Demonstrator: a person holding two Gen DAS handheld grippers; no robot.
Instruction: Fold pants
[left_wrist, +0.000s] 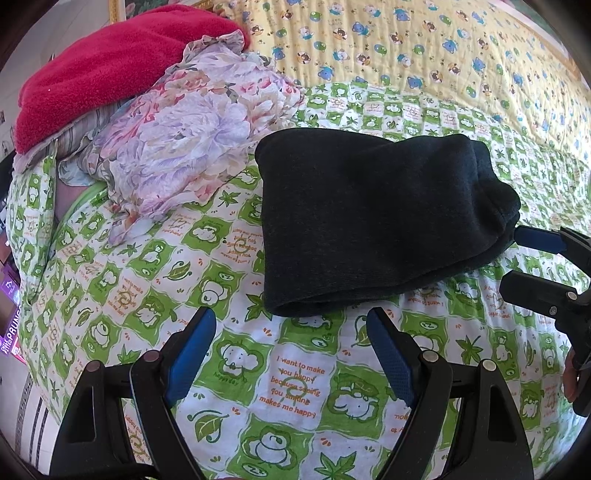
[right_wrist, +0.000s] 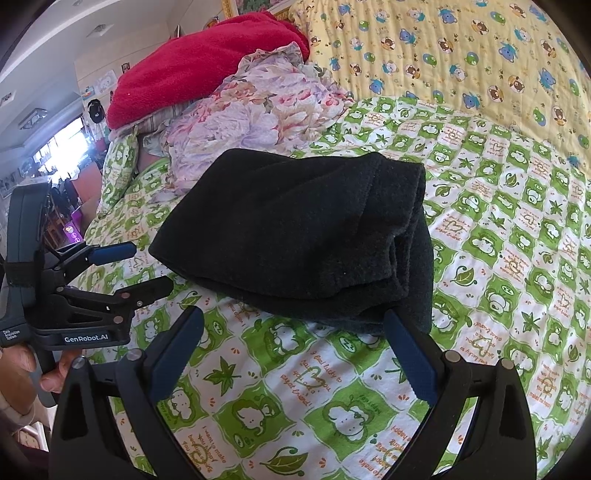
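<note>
1. Left wrist view: pants (left_wrist: 369, 229), black, already folded into a thick compact bundle, lying flat on the green-and-white quilt (left_wrist: 295, 391) near the middle of the bed.
2. Left gripper (left_wrist: 291, 354): jaws spread wide, holding nothing, hovering just short of the bundle's near edge (probably released, the folding looking all but done).
3. Right gripper (right_wrist: 295, 354): jaws likewise parted and empty; its right finger sits close to the bundle's layered end, contact unclear.
4. Flowered cloth (left_wrist: 184, 136) and red blanket (left_wrist: 110, 66): heaped beyond the pants, apart from the work.
5. Yellow bear-print sheet (right_wrist: 461, 55): far side, bare.
6. Hand (right_wrist: 51, 373): grips the left tool's handle.
</note>
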